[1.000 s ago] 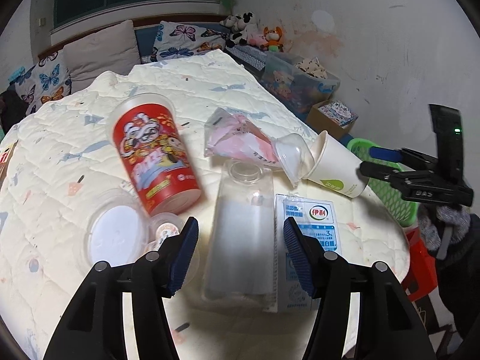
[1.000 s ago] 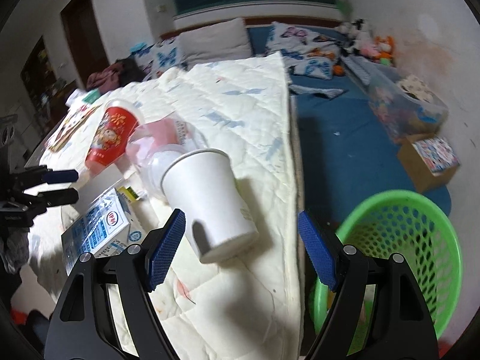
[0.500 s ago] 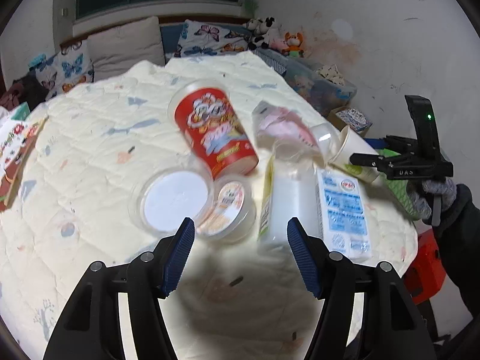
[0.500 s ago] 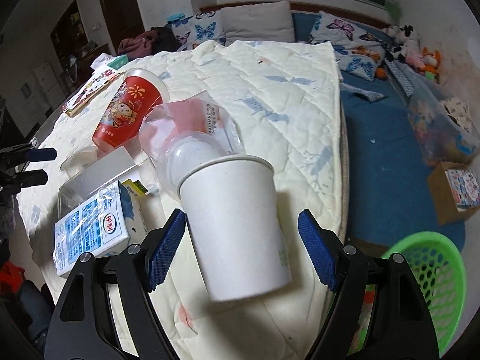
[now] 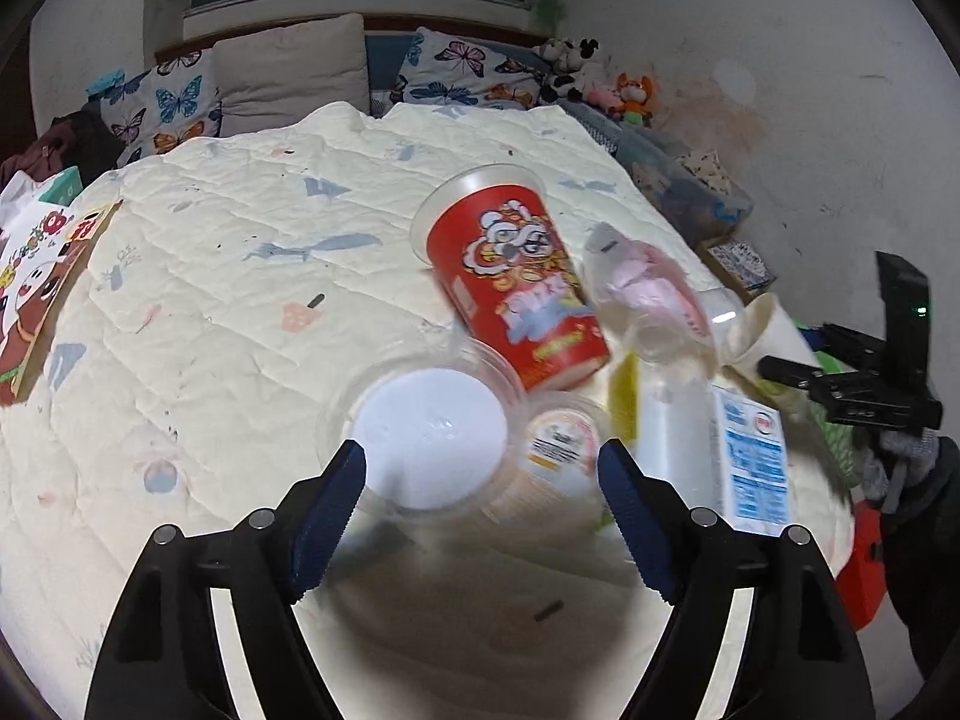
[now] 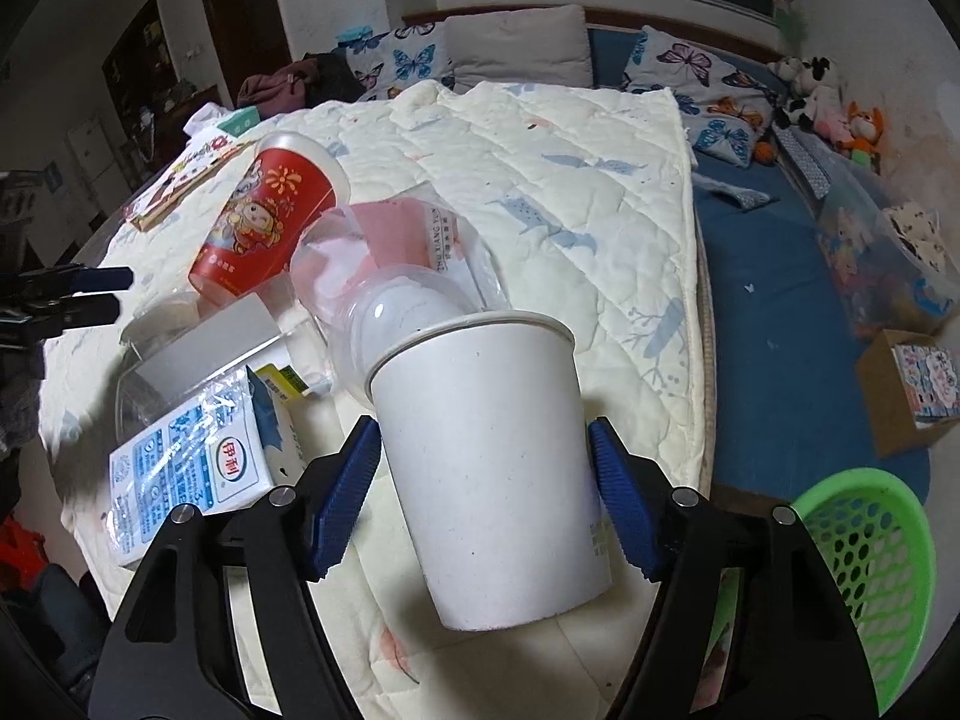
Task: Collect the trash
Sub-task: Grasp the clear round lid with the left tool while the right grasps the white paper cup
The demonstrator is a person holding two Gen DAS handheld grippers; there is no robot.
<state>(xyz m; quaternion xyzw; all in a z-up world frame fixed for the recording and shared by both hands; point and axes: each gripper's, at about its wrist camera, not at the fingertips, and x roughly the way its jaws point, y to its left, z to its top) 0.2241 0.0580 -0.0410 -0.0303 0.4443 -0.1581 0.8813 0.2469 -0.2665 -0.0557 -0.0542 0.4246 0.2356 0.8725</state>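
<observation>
The right gripper [image 6: 483,468] has closed in around the white paper cup [image 6: 489,468] at lower centre, blue pads beside its walls; pickup looks imminent. The left gripper [image 5: 480,480], wide open and empty, has swung over the clear plastic lid [image 5: 429,438].

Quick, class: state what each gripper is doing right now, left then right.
Left gripper: open, holding nothing, above the clear lid.
Right gripper: open around the white paper cup; fingers close beside it, contact unclear.

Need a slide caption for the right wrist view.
Right tool open around a tipped white paper cup on the quilt, green basket on the floor beside the bed.
</observation>
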